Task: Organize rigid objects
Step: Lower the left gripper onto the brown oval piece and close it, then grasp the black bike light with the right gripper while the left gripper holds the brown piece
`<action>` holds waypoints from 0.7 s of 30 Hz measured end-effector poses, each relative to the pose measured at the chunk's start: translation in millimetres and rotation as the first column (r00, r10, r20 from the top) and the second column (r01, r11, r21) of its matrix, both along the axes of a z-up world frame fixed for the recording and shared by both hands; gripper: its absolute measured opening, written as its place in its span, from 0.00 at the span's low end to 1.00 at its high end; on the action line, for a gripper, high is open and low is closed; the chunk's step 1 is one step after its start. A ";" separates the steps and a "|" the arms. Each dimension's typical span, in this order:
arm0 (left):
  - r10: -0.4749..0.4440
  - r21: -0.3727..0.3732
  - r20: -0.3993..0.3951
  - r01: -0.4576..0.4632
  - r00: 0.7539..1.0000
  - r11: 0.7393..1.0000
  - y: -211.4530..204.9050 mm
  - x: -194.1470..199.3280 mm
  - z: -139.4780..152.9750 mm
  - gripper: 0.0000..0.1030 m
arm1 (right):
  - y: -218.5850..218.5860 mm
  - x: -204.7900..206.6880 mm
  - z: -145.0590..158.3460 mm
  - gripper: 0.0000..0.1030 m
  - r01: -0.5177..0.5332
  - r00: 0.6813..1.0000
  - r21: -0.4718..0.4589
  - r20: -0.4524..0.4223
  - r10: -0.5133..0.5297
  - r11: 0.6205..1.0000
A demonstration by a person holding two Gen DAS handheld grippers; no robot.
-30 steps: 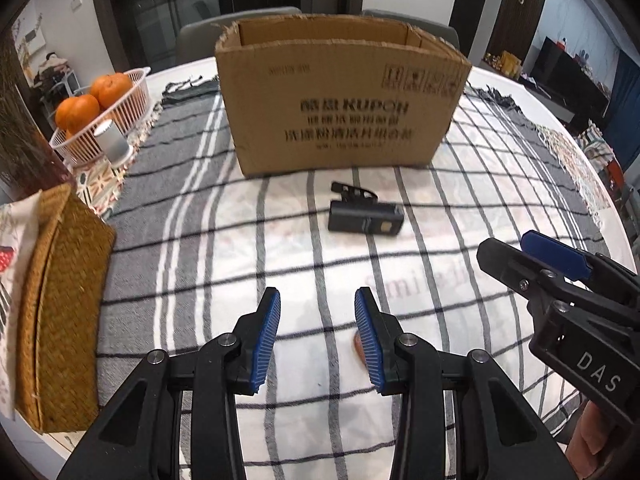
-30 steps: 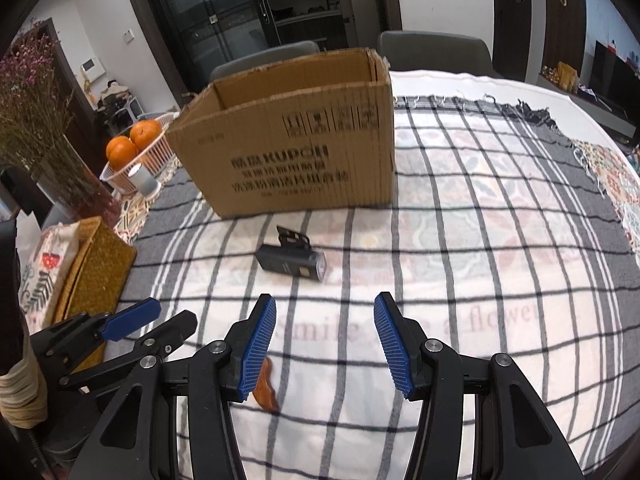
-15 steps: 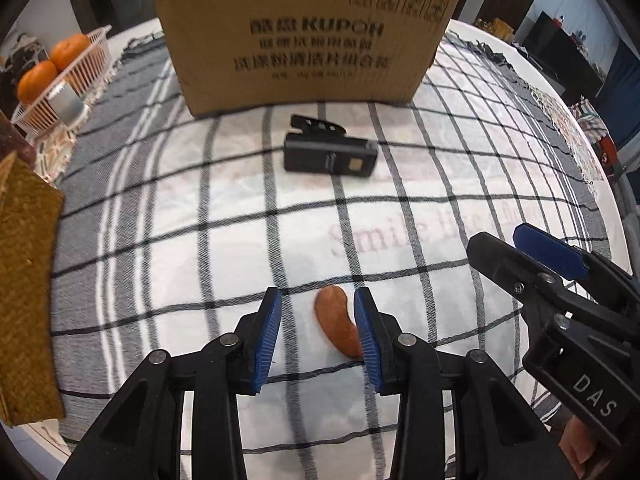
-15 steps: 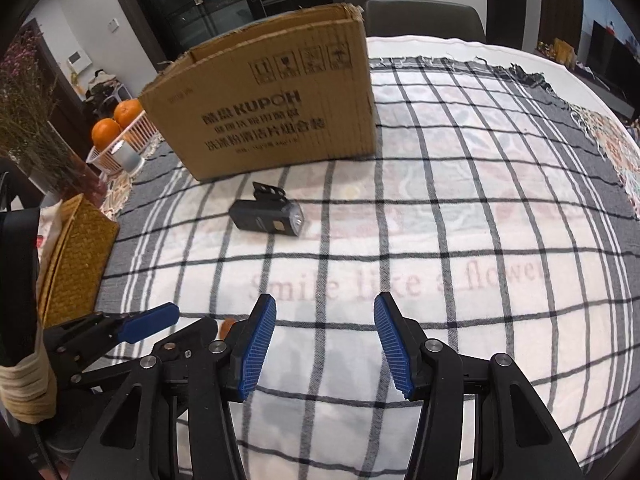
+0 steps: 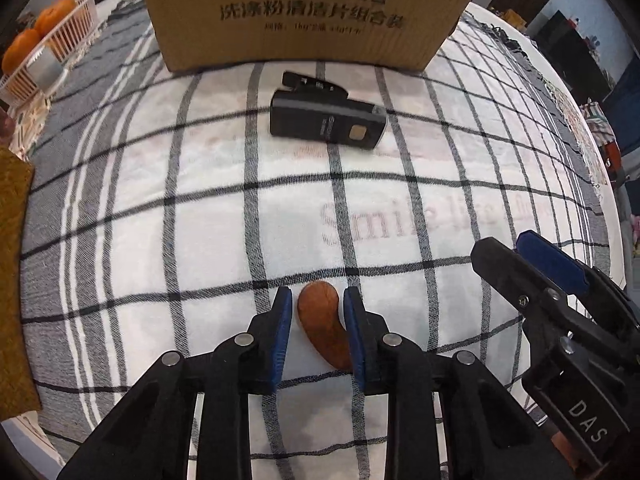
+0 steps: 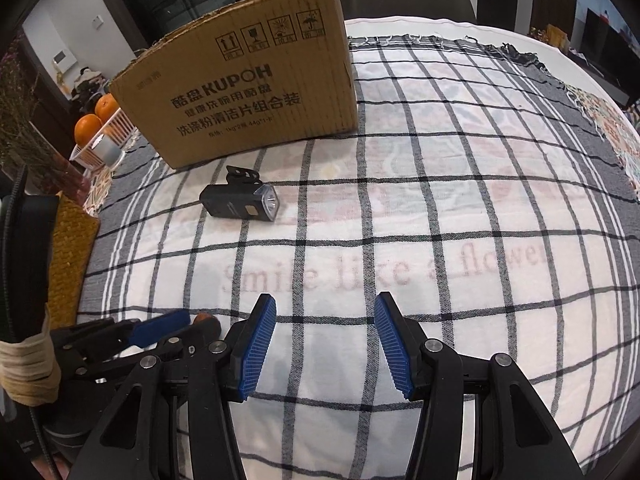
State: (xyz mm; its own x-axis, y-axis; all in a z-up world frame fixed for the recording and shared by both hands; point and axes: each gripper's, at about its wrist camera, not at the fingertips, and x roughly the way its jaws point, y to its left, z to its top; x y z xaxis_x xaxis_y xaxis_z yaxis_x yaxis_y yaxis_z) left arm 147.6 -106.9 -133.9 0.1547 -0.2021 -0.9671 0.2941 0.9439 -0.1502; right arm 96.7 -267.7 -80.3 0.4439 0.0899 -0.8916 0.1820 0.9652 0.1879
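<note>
The left tongs (image 5: 314,300) are low over the checked cloth (image 5: 208,240) on the surface, their blue pads narrowed around a brown curved wooden piece (image 5: 322,326) that lies between them. The right pad looks to be touching it; a thin gap shows at the left pad, so a firm grip cannot be told. Farther off, a black bike light (image 5: 326,116) lies on the cloth just in front of a cardboard box (image 5: 308,16). The right tongs (image 6: 325,312) hover to the right, spread wide with nothing between them. A white basket of oranges (image 6: 102,128) sits far left.
</note>
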 end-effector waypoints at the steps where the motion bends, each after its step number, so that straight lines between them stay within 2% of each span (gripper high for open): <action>1: 0.002 -0.001 -0.005 -0.002 1.000 1.000 0.4 -0.2 -1.1 0.25 | 0.0 0.4 -0.7 0.51 0.000 1.000 0.002 -0.002 0.000 1.000; 10: -0.002 0.038 0.038 0.001 0.999 0.999 -5.1 -8.7 0.2 0.23 | -0.8 0.1 -3.9 0.51 0.003 1.000 0.025 -0.007 -0.003 1.000; 21: 0.021 -0.042 0.044 -0.019 0.999 0.999 14.5 -3.0 5.4 0.22 | 5.1 1.2 -4.4 0.51 0.000 1.000 0.024 -0.013 0.001 1.000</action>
